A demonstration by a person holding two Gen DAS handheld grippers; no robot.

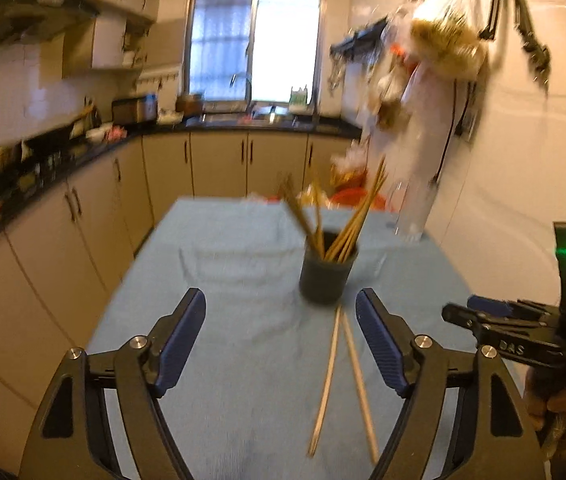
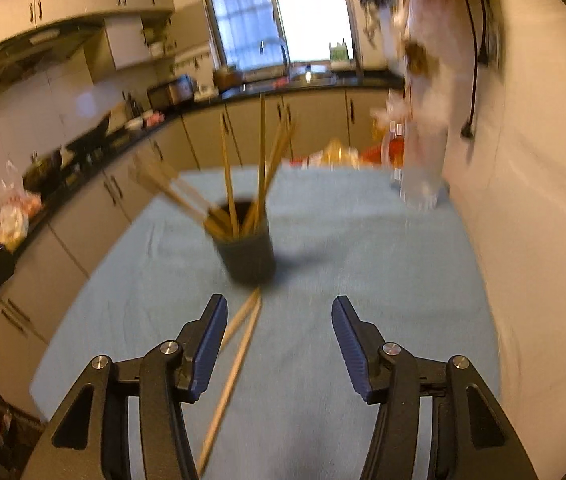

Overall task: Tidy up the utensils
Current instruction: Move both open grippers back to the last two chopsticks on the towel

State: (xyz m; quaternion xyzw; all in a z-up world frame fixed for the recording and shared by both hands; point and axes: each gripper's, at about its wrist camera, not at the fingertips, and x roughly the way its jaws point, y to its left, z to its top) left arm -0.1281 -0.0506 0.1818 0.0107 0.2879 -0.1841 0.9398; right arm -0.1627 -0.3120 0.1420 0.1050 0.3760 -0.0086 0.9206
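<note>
A dark cup (image 1: 325, 278) holding several chopsticks (image 1: 353, 222) stands on a blue-clothed table (image 1: 223, 280). Two loose chopsticks (image 1: 343, 380) lie crossed on the cloth in front of the cup. My left gripper (image 1: 281, 300) is open and empty above the cloth, the loose chopsticks just inside its right finger. In the right wrist view the cup (image 2: 247, 256) stands ahead and the loose chopsticks (image 2: 233, 368) lie by the left finger. My right gripper (image 2: 279, 306) is open and empty. It also shows in the left wrist view (image 1: 495, 312) at the right.
A clear bottle (image 1: 409, 216) stands at the table's far right by the wall. Red and yellow items (image 1: 347, 192) sit past the far edge. Kitchen counters (image 1: 83, 148) with clutter run along the left and back. Bags hang on the right wall (image 1: 443, 48).
</note>
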